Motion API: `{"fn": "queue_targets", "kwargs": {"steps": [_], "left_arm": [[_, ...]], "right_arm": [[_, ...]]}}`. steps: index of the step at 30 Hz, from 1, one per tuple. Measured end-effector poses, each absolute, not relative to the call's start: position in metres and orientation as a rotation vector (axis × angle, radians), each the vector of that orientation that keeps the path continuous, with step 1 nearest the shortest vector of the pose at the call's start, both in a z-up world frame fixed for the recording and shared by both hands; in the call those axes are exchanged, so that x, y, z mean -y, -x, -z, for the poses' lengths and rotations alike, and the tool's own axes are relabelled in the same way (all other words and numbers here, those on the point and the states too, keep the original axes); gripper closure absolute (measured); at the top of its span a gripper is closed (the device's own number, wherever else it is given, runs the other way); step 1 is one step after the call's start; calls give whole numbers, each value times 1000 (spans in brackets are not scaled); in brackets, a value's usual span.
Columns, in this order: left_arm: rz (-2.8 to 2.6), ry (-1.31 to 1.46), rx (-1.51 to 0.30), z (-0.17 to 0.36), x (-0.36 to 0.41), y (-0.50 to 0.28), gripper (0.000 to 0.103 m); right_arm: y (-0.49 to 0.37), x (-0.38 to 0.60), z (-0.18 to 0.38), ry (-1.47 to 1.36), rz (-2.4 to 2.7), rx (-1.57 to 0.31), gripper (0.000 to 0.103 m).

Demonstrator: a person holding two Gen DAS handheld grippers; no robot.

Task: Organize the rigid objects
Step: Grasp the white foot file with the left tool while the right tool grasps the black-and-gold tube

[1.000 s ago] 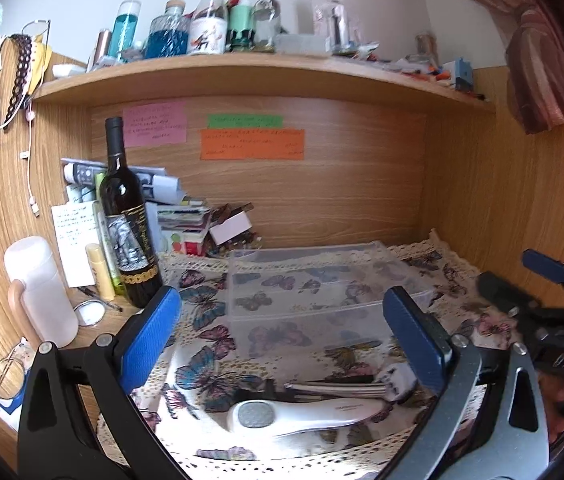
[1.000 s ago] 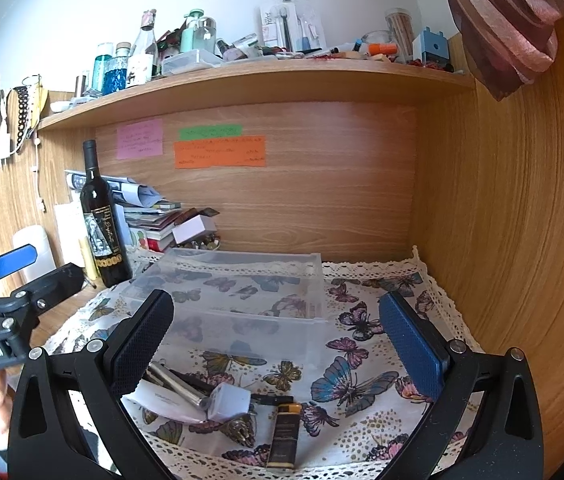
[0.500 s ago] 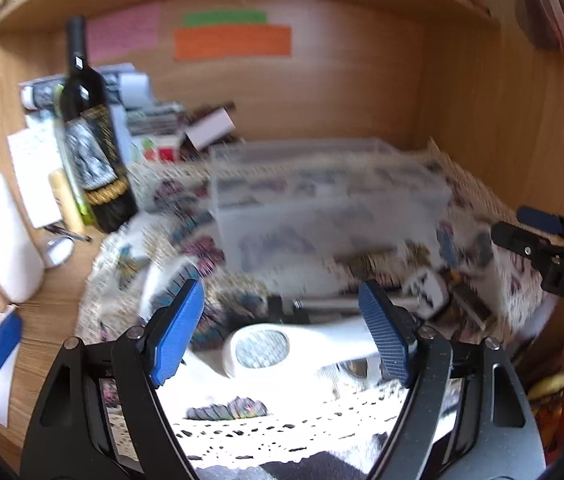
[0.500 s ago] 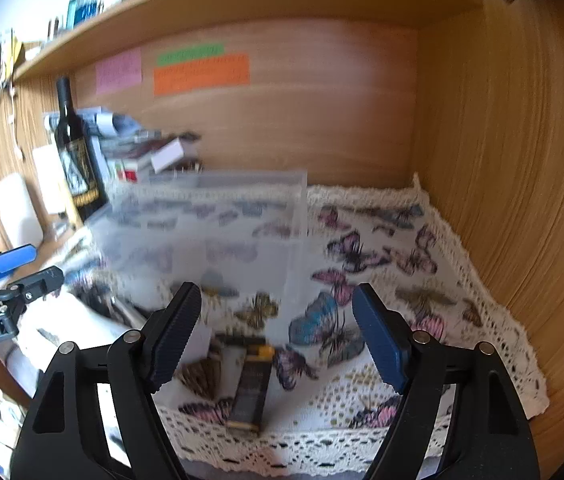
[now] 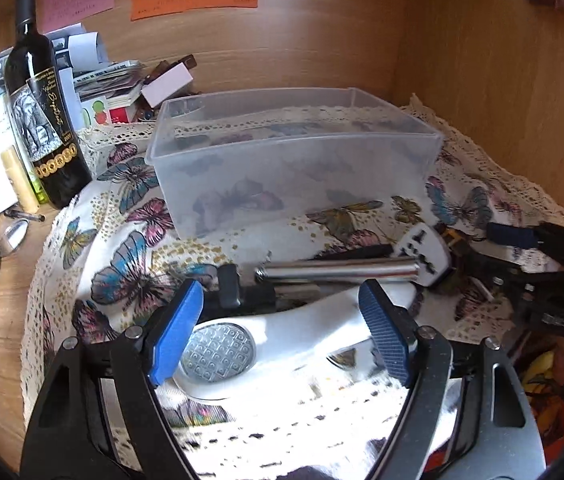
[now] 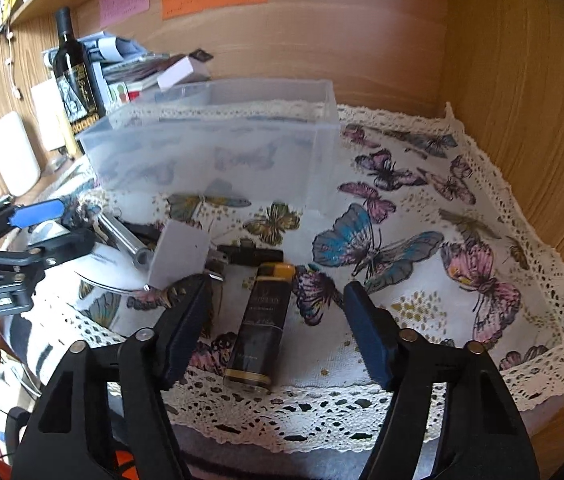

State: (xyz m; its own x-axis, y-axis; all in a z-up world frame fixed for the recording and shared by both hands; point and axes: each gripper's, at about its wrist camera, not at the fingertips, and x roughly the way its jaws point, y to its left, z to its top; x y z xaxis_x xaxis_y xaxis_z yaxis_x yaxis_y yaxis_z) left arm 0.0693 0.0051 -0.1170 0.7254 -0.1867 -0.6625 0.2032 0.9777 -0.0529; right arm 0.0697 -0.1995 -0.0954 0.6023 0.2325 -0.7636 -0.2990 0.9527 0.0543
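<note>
A clear plastic box stands empty on the butterfly cloth; it also shows in the right wrist view. In front of it lie a white handheld lamp, a silver metal tube, a white plug adapter and a black bar. My left gripper is open, its pads either side of the white lamp just above it. My right gripper is open, straddling a dark perfume bottle with an amber cap. A white block and a black stick lie behind it.
A wine bottle stands at the left by stacked papers and boxes. A white jug sits left of the cloth. Wooden walls close the back and right. The lace cloth edge hangs over the desk front.
Both grippers have tipped down and moved forward toward the desk. The left now hangs over the white lamp, the right over the perfume bottle. Both jaws stand narrower than before.
</note>
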Motion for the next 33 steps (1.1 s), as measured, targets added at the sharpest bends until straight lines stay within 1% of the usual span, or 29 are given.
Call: {"fn": "queue_targets", "kwargs": {"steps": [1,8,11,13,15,17,18,19,20,27,29,31,33], "left_arm": [[222,-20,-725,117,-5,-66,23],[223,-10,-739,121,-3,-44,23],[192,14,-751,127,-4,-40,23],[200,65,-772,134,-6,-41,24],[186,84,-779,138,-5,-42,30],[145,58,-765,141,0,-40,41],[136,54,-760,141,2,-40,44],[130,52,-756,141,2,-39,50],[126,51,-753,141,2,-39,51],[149,85,-740,142,3,-44,51],[164,89,-731,143,7,-48,45],[167,87,-720,143,11,-51,45],[156,70,-709,144,16,-54,48]], "right_arm": [[-70,200,96,82,-305,-878,48],[-70,204,103,93,-324,-906,60],[-69,200,105,111,-330,-902,61],[-67,199,105,117,-335,-896,67],[-66,198,105,119,-341,-892,72],[-65,196,105,129,-342,-886,80],[-64,196,105,133,-338,-881,81],[-64,196,105,134,-337,-879,82],[-64,197,105,131,-335,-877,83],[-63,197,106,131,-337,-871,84],[-63,197,106,127,-338,-873,84],[-65,198,106,114,-342,-878,84],[-65,198,107,111,-343,-873,84]]}}
